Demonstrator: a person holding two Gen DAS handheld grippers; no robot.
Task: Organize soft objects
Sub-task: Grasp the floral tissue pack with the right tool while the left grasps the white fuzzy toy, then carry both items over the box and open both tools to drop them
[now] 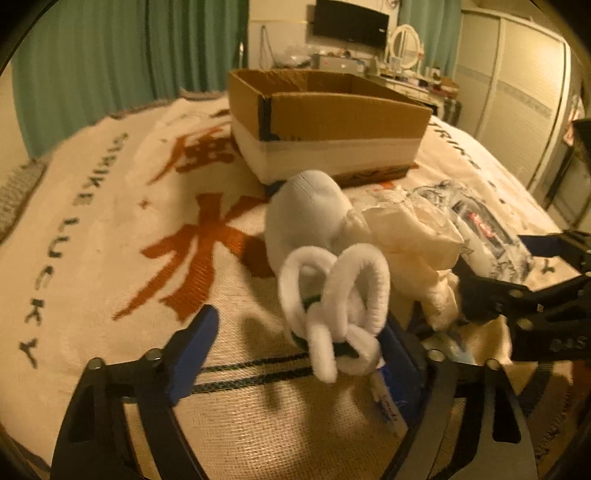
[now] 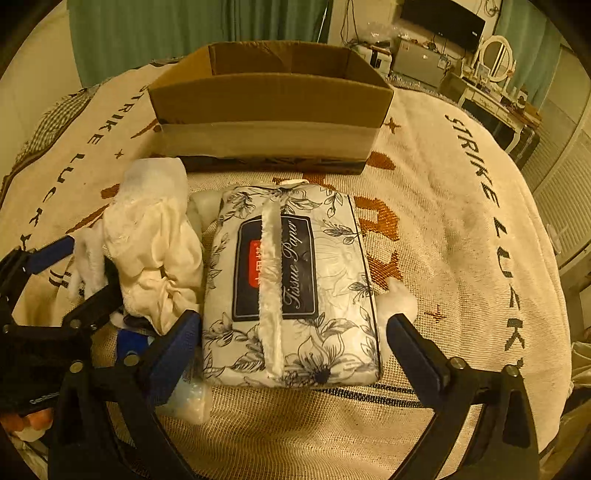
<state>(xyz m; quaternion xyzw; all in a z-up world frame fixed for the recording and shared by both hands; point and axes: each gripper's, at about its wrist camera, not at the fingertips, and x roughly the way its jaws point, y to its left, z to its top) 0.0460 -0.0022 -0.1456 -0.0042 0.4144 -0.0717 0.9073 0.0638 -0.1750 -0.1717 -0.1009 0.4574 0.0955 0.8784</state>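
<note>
A pair of white socks (image 1: 325,258) lies on the bed, cuffs toward me. My left gripper (image 1: 299,332) is open, its jaws either side of the cuffs. A cream cloth in clear wrap (image 1: 417,240) lies right of the socks and shows in the right wrist view (image 2: 155,247). A floral tissue paper pack (image 2: 295,284) lies between the open jaws of my right gripper (image 2: 295,339). The right gripper shows in the left wrist view (image 1: 524,295). An open cardboard box (image 2: 269,107) stands behind, also in the left wrist view (image 1: 325,122).
A cream blanket (image 2: 461,229) with orange characters and "STRIKE LUCKY" lettering covers the bed. Green curtains (image 1: 110,55), a dresser with a round mirror (image 2: 495,62) and a wall TV (image 1: 351,22) stand beyond. A small white lump (image 2: 400,295) lies right of the pack.
</note>
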